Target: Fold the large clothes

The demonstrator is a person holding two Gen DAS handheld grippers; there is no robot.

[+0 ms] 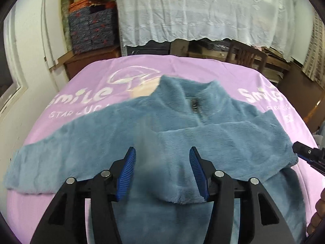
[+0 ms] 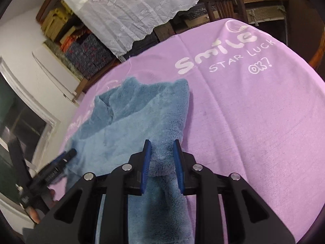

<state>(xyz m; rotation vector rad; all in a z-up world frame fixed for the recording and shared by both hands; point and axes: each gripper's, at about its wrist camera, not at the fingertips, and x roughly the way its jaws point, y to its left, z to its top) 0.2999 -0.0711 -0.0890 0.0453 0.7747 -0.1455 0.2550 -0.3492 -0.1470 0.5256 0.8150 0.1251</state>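
1. Wide apart at the left gripper (image 1: 163, 162): clasps nothing, hangs with both blue pads (image 1: 127, 172) clear above the fleece. Probably kept spread for a fresh grab, not a carry.
2. Directly under that gap, finds the cuff (image 1: 182, 195) of the folded sleeve (image 1: 233, 138), laid across the chest so as to narrow the garment.
3. Narrowed about halfway at the right gripper (image 2: 162, 162): straddles a thick ridge of fleece that fills the space between the pads. Cannot tell whether it truly pinches or merely brackets the pile.
4. Sits at the garment's side edge, seemingly to steady or lift that side for a lengthwise fold.
5. Farther out, shows the blue fleece jacket (image 1: 113, 142) lying front up on the purple sheet (image 2: 254, 111), collar (image 1: 182, 89) toward the far end, zip down the middle, hem nearest the cameras.
6. Leaves the other sleeve (image 1: 40, 162) stretched flat to the side, not yet folded in; likely the left gripper's next concern.
7. Puts the task near its start: one sleeve in, one out, body unfolded.
8. Expects bulky, springy handling from such plush cloth; folds may creep open unless pressed flat.
9. Beyond the bed, only a white lace cloth (image 1: 203, 10) draped over stacked storage.
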